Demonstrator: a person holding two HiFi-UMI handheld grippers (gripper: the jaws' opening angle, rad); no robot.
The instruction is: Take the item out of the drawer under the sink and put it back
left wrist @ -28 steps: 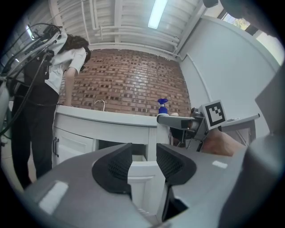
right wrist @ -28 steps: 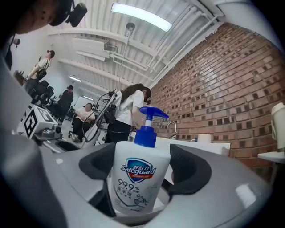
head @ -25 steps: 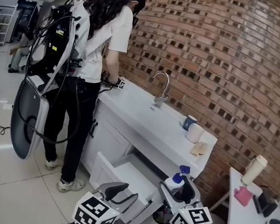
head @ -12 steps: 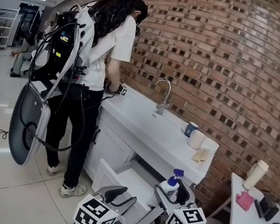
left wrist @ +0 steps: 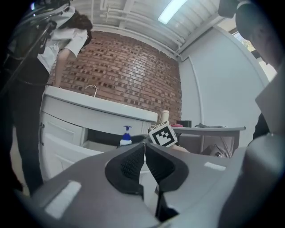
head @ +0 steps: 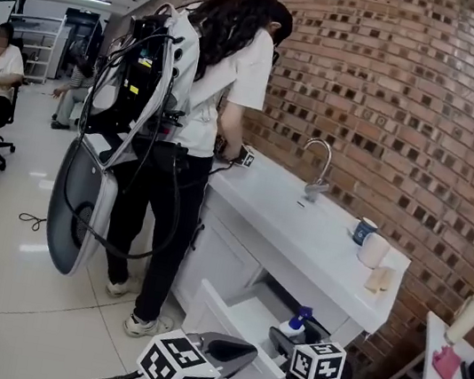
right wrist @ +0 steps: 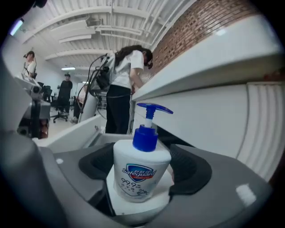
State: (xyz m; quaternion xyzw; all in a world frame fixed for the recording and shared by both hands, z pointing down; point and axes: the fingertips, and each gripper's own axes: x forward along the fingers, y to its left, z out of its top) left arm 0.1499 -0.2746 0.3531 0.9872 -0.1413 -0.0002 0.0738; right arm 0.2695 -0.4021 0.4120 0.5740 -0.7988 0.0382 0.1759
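Soap bottle (right wrist: 140, 178) sits clamped in my right gripper (right wrist: 143, 160) beside the open drawer (head: 221, 314). My left gripper (left wrist: 144, 149) is closing, empty.

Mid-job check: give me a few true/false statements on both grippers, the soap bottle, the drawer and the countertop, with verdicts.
1. The drawer under the sink counter is pulled open. True.
2. The left gripper is gripping the drawer. False: its jaws are closing with nothing between them.
3. The right gripper holds a hand-soap pump bottle. True.
4. The sink counter is bare. False: a blue mug stands on it.
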